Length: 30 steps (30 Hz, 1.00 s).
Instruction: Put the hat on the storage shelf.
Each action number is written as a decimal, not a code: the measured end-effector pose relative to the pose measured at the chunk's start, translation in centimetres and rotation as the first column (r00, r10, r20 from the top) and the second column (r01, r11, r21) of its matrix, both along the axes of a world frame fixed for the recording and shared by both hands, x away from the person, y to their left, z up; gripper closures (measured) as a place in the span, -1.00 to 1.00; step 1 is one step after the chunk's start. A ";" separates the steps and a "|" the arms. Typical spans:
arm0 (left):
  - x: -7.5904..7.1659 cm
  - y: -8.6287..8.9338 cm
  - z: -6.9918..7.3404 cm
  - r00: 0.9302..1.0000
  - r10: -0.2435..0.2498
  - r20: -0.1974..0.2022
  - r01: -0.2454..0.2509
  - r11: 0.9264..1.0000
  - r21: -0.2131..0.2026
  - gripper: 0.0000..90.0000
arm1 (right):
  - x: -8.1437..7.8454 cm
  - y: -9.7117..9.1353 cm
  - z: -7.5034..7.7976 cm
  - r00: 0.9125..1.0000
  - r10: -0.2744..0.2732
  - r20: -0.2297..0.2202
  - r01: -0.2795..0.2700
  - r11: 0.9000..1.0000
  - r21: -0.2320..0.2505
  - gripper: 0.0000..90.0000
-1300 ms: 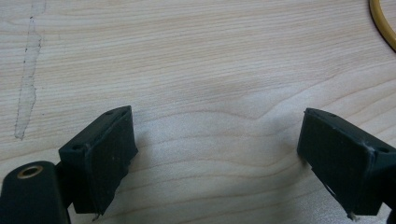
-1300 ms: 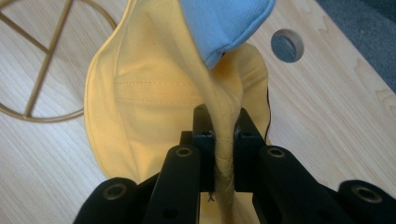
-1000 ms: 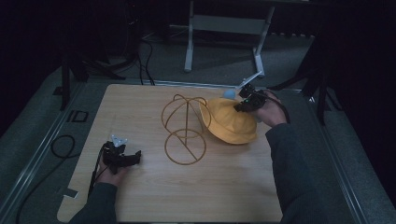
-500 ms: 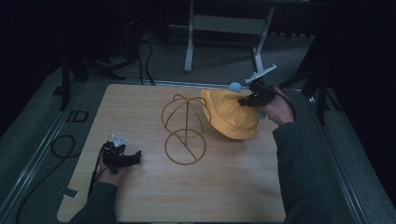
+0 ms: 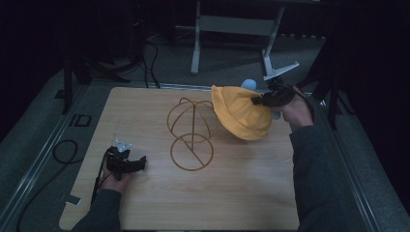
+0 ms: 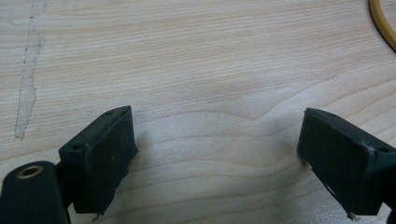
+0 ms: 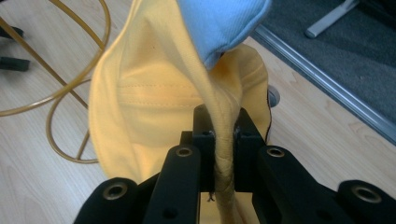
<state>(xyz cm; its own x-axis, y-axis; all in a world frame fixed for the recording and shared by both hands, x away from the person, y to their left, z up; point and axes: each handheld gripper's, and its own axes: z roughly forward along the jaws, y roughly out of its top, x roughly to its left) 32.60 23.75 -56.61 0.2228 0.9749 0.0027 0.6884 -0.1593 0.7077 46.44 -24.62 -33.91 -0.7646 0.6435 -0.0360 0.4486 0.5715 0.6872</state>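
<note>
The left gripper (image 5: 126, 162) rests on the table (image 5: 241, 193) at about 8 o'clock, its fingers (image 6: 100, 158) wide apart with only bare wood between them. A wire hat stand (image 5: 192, 133) sits in the middle. At 2 o'clock, the right gripper (image 5: 261, 100) holds the yellow hat (image 5: 239, 116) up off the table, just beside the stand. Its fingers (image 7: 205, 154) pinch the hat's edge tight.

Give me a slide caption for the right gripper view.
Right gripper jaws pinching the yellow fabric hat's brim beside a gold wire hat stand.
</note>
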 end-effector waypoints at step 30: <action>0.0 0.0 0.0 1.000 -0.001 -0.004 0.001 1.000 0.000 -0.74 | -2.0 0.4 3.7 0.994 0.078 0.074 -0.084 0.993 0.079 0.87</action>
